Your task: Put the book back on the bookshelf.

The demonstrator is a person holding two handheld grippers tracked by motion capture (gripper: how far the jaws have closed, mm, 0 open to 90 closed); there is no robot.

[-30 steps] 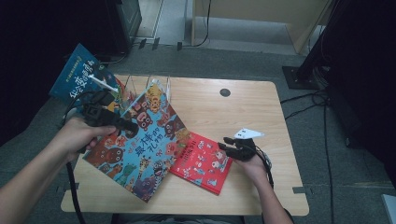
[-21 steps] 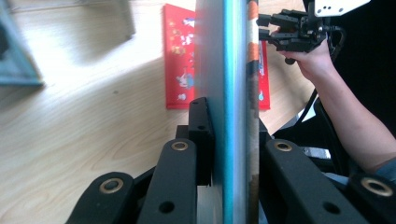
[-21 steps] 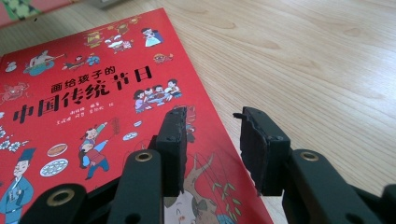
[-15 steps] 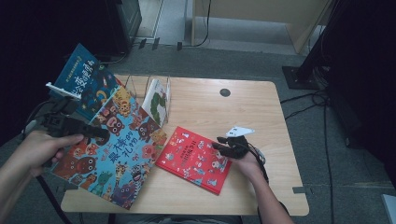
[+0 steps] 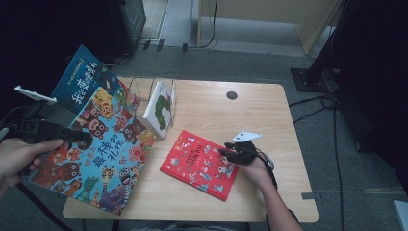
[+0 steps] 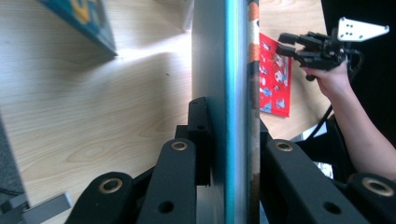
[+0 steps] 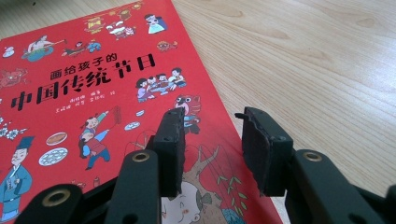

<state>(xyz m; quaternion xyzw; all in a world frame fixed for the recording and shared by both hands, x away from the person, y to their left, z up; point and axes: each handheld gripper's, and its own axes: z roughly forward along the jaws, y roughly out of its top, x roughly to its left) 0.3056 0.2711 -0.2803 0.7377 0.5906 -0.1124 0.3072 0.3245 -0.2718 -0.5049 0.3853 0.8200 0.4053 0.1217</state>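
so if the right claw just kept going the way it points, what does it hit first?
Probably the red book: the right claw hangs open just over its near corner, angled low across the cover. Depth is unclear.

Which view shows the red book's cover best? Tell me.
The right gripper view: the red book lies close, its title and drawings readable. The high view shows the whole book, small, flat on the table. The left gripper view shows a strip beyond the held book.

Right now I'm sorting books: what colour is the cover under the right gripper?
Red cover, clearest in the right gripper view.
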